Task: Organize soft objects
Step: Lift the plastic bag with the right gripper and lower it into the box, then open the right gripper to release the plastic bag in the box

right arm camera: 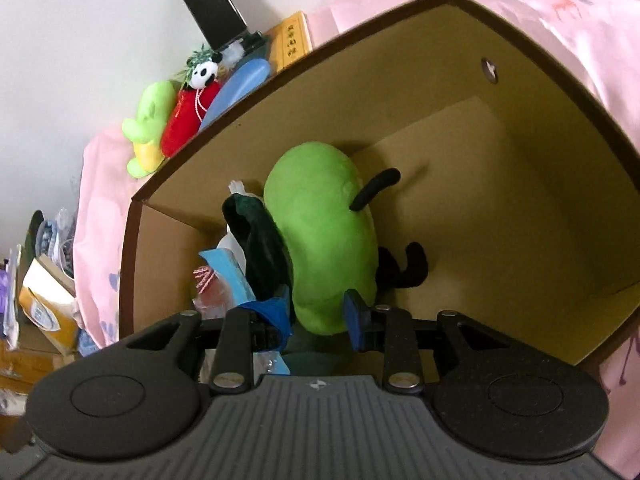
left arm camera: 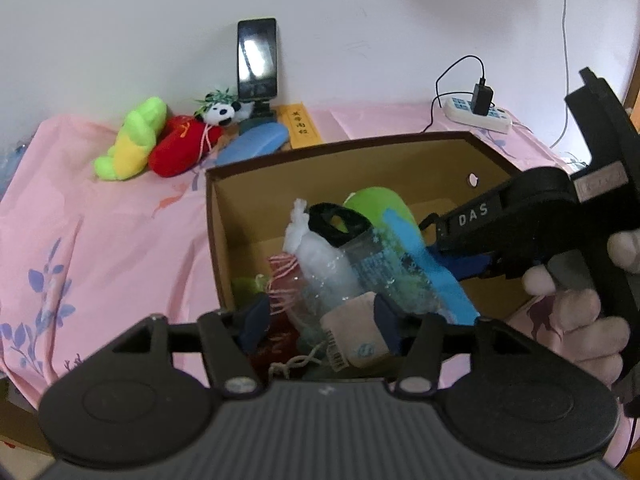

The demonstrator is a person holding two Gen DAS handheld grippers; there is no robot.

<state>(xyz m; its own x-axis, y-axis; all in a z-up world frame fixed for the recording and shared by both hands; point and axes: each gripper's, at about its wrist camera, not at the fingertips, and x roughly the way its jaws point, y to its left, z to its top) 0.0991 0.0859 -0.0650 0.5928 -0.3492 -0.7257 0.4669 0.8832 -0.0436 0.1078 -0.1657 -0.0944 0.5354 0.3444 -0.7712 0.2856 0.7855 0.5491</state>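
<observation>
An open cardboard box (left arm camera: 340,148) (right arm camera: 280,76) stands on a pink cloth. Inside it lie a green plush toy (left arm camera: 372,202) (right arm camera: 320,220) with black limbs, a clear bag of white stuffing (left arm camera: 320,256), a blue strip (left arm camera: 424,268), a pink fringed piece (left arm camera: 282,276) and a beige pouch (left arm camera: 352,338). My left gripper (left arm camera: 320,324) hangs open over the box's near end; the pouch leans on its right finger. My right gripper (right arm camera: 316,316) (left arm camera: 448,256), held by a gloved hand (left arm camera: 580,312), reaches into the box and is shut on the green plush's near end.
On the cloth beyond the box lie a green-and-yellow plush (left arm camera: 132,140), a red plush (left arm camera: 180,148), a panda (left arm camera: 220,114) and a blue case (left arm camera: 252,144). A phone (left arm camera: 257,58) leans on the wall; a power strip (left arm camera: 476,114) lies at the back right. Clutter (right arm camera: 44,300) fills the floor beside the bed.
</observation>
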